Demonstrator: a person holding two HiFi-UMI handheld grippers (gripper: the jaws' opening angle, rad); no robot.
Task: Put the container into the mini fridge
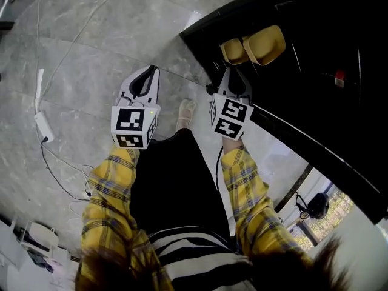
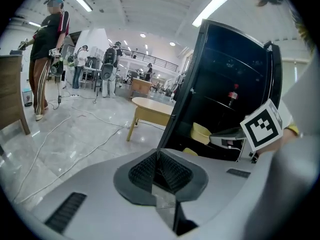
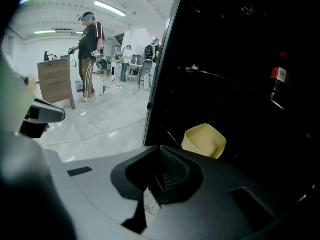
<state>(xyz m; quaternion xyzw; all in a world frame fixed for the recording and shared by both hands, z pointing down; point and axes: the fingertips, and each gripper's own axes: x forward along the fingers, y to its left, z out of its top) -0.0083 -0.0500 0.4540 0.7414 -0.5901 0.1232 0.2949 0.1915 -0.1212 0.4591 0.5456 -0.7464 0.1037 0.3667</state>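
Container sits inside the mini fridge just past the right claw; left claw is farther off. Both pinched together, empty.

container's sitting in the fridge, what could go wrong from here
1. The yellow container sits near the mini fridge opening. The right claw, shut and empty close by, could nudge it out.
2. The power strip and its cables lie on the floor near the person, a possible trip.
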